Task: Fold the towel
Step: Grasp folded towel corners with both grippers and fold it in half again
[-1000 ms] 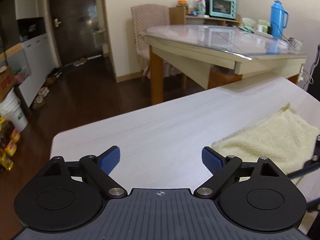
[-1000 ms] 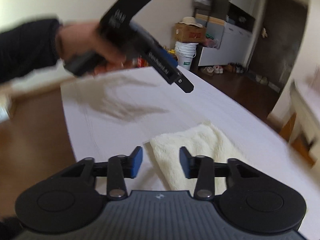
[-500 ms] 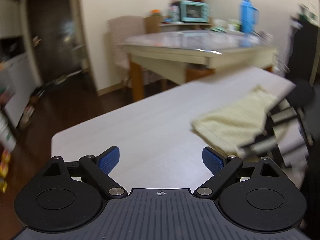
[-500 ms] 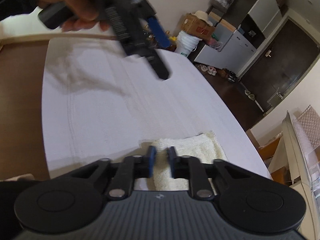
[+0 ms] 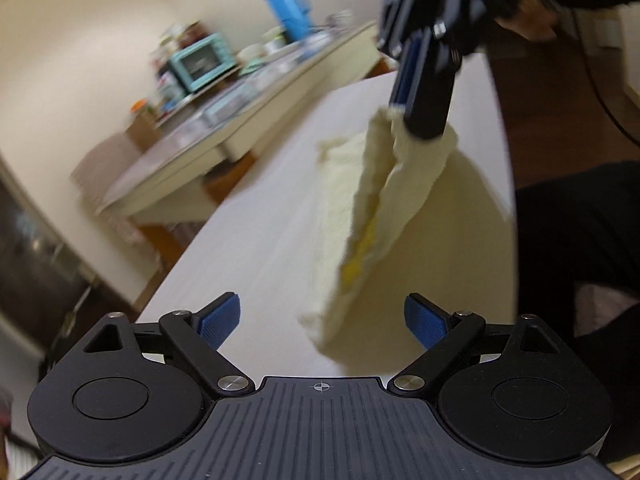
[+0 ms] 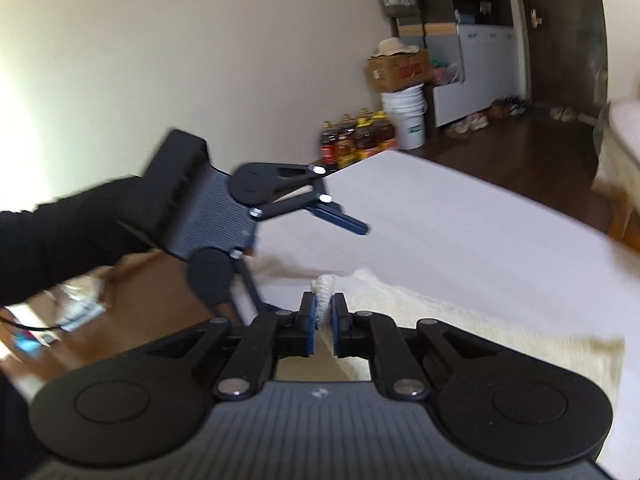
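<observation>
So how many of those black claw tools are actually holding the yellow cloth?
1. The right gripper is clamped on a corner of the pale yellow terry towel, lifting it. The left gripper is open, empty, nearby.

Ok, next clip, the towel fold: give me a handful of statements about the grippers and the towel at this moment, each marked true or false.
1. The right gripper is shut on a corner of the towel. True.
2. The left gripper is also clamped on the towel. False: its jaws stand wide open with nothing between them.
3. The towel lies completely flat on the white table. False: the gripped corner is lifted and the cloth hangs down from it.
4. The towel is pale yellow. True.
5. A blue thermos stands on the white table beside the towel. False: it stands on the other table in the background.
</observation>
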`<action>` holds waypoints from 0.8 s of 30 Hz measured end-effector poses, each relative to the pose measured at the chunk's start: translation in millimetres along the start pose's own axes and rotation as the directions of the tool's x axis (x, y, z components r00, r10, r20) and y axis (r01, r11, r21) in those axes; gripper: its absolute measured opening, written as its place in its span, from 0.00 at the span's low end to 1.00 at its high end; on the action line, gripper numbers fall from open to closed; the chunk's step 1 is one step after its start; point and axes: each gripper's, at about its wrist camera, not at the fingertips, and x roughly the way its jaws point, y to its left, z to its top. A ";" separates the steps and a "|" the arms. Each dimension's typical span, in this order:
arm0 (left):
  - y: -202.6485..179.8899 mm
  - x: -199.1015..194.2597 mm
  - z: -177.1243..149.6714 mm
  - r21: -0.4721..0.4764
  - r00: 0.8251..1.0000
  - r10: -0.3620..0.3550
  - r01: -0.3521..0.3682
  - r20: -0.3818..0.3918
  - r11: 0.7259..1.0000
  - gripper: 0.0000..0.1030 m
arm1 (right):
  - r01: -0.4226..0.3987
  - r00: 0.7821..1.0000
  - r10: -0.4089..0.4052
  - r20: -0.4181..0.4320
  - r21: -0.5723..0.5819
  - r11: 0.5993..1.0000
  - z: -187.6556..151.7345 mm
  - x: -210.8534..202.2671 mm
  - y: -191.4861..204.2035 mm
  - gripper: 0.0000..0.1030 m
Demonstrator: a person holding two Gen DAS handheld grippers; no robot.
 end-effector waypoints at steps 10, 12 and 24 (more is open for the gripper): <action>-24.7 -7.5 25.5 0.102 0.973 -0.210 0.219 -0.091 0.970 0.14 | -0.069 0.997 0.070 -0.017 0.054 0.996 -39.2 -26.4 -16.3 0.09; -24.3 -10.9 33.1 0.112 0.963 -0.244 0.257 -0.117 0.960 0.13 | -0.092 0.996 0.092 0.003 0.072 0.993 -49.8 -30.7 -17.6 0.09; 23.7 42.1 108.5 0.123 0.939 -0.293 0.317 -0.177 0.940 0.13 | -0.092 0.957 -0.018 0.289 0.361 0.928 -87.8 -87.4 -95.2 0.09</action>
